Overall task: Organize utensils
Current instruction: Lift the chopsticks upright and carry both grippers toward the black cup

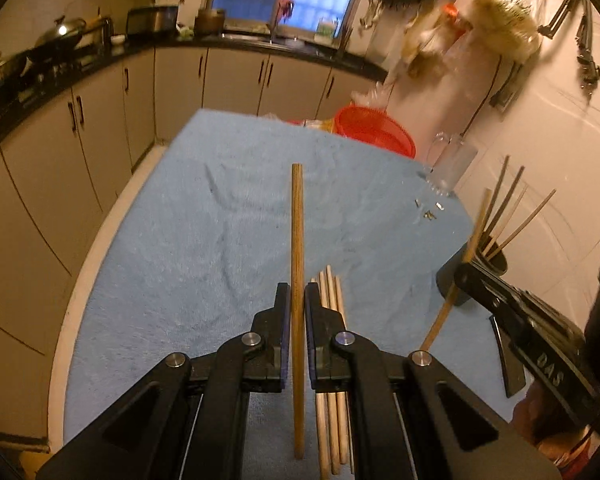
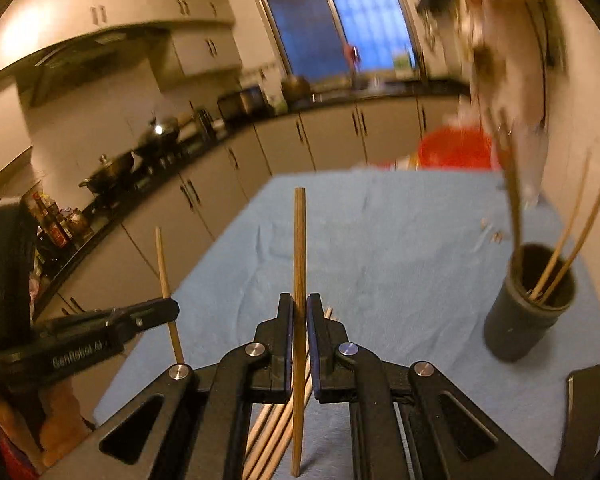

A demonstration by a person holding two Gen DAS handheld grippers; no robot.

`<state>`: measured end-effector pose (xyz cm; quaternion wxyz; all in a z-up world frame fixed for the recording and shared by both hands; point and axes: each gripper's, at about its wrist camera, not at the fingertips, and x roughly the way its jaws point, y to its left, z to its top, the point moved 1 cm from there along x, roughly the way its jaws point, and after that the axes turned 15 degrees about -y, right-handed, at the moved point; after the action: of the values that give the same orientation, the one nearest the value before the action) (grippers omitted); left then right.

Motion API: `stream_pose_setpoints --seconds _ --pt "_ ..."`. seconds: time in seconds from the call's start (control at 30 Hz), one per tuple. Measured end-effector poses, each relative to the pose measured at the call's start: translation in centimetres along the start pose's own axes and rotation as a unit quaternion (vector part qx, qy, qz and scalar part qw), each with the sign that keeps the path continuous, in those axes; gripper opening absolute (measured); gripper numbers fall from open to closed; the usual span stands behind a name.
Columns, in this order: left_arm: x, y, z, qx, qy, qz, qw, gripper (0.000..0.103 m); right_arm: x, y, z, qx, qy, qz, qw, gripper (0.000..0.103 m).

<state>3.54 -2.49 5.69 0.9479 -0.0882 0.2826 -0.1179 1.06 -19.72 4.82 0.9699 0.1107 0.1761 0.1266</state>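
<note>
My left gripper [image 1: 297, 300] is shut on a brown wooden chopstick [image 1: 297, 248] that points forward above the blue towel [image 1: 204, 240]. My right gripper [image 2: 299, 312] is shut on another wooden chopstick [image 2: 299, 248], also held above the towel. Several loose chopsticks [image 1: 331, 292] lie on the towel under the left gripper; they also show in the right wrist view [image 2: 276, 432]. A dark cylindrical holder [image 2: 528, 304] with several chopsticks in it stands at the right; it also shows in the left wrist view [image 1: 496, 260], behind the right gripper [image 1: 466, 276]. The left gripper [image 2: 168, 312] shows at the left of the right wrist view.
A red basin [image 1: 376, 128] sits at the towel's far right edge. A clear glass [image 1: 448, 164] stands near the wall, with small metal bits [image 1: 430, 210] beside it. Kitchen cabinets and a counter with pots [image 1: 52, 44] run along the left. The wall is close on the right.
</note>
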Motion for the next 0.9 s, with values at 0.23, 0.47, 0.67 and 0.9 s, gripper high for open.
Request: stream_pose_setpoints --seconds 0.23,0.47,0.67,0.9 --pt "-2.0 -1.4 0.8 0.011 -0.018 -0.004 0.9998 0.006 -1.7 0.3 -0.2 0.011 -0.028 0.003 1.0 0.007" --pt "-2.6 -1.4 1.2 0.015 -0.023 -0.003 0.9996 0.006 -3.2 -0.1 0.6 0.018 -0.052 0.001 0.998 0.007" --pt "-3.1 -2.1 1.3 0.023 -0.027 -0.004 0.9994 0.006 -4.4 -0.7 1.0 0.021 -0.073 -0.005 0.997 0.007" --pt "-3.8 -3.0 2.0 0.032 -0.035 -0.01 0.9988 0.006 -5.6 -2.1 1.7 0.031 -0.098 -0.015 0.995 0.007"
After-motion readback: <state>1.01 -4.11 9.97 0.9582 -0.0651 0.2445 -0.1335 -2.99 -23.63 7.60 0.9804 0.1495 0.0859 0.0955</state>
